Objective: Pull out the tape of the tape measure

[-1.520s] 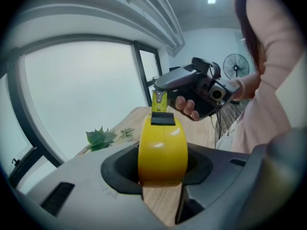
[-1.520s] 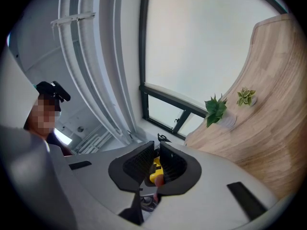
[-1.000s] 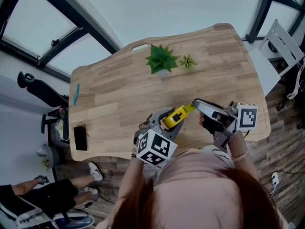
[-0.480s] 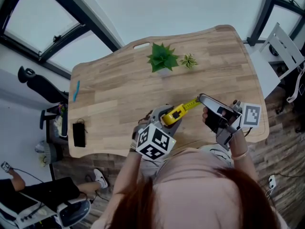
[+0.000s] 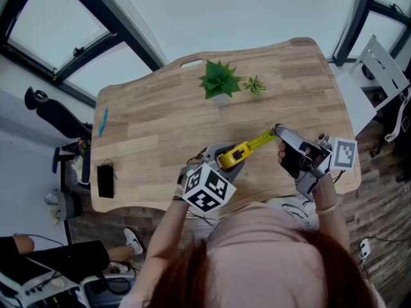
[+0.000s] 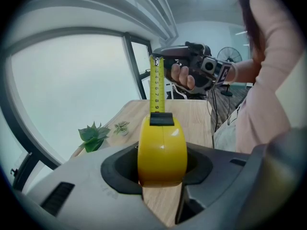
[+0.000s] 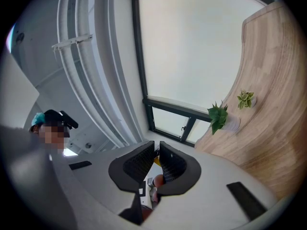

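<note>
A yellow tape measure [image 5: 232, 156] sits between the jaws of my left gripper [image 5: 222, 160], which is shut on its case just above the table's near edge. In the left gripper view the case [image 6: 162, 147] fills the gap between the dark pads [image 6: 119, 169]. The yellow tape [image 5: 259, 140] runs out to the right to my right gripper [image 5: 277, 131], shut on the tape's end. In the left gripper view the tape [image 6: 156, 87] rises to that gripper [image 6: 163, 53]. In the right gripper view the jaws [image 7: 157, 150] stand almost together, with a sliver of yellow between them.
The wooden table [image 5: 160, 120] carries a green potted plant [image 5: 218, 80] and a smaller plant [image 5: 254, 83] at the far edge. A blue pen [image 5: 102, 123] and a black flat item [image 5: 105, 181] lie at the left. A white chair [image 5: 379, 63] stands to the right.
My right gripper has moved to the right and a little up, away from the case, and more tape shows between the two grippers. The left gripper has stayed in place.
</note>
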A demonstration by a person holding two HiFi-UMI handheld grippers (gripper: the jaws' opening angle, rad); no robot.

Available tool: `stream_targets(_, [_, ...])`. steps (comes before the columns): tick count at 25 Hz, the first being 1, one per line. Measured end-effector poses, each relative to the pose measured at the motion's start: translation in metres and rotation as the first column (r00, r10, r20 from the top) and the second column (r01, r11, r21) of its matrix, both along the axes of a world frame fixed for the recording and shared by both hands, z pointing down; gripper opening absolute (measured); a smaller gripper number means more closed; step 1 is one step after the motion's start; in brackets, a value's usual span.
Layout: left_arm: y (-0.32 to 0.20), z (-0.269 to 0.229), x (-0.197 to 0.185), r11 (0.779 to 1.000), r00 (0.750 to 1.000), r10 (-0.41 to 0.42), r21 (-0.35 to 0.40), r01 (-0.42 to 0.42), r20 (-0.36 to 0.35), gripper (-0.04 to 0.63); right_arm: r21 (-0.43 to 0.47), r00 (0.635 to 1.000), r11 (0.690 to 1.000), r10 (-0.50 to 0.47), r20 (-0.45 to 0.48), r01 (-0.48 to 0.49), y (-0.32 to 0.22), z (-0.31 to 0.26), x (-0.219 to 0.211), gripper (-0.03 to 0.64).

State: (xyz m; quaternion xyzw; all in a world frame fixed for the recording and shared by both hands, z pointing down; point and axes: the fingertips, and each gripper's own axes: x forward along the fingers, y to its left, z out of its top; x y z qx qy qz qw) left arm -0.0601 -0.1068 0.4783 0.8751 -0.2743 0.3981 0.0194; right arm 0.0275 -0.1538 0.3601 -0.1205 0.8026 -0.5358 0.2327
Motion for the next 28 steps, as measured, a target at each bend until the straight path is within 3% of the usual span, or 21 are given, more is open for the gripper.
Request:
stream_targets(12, [0.001, 0.012, -0.007, 1.0, 0.999, 0.011, -0.013, -0.011, 0.033, 0.167, 0.023, 0.997, 0.998, 0.062, 0.036, -0.063, -0.005, -0.014, 0.021, 0.029])
stream_targets(28, [0.003, 0.02, -0.022, 1.0, 0.998, -0.007, -0.021, 0.008, 0.065, 0.167, -0.01, 0.989, 0.994, 0.111, 0.102, -0.11, -0.007, -0.02, 0.034, 0.029])
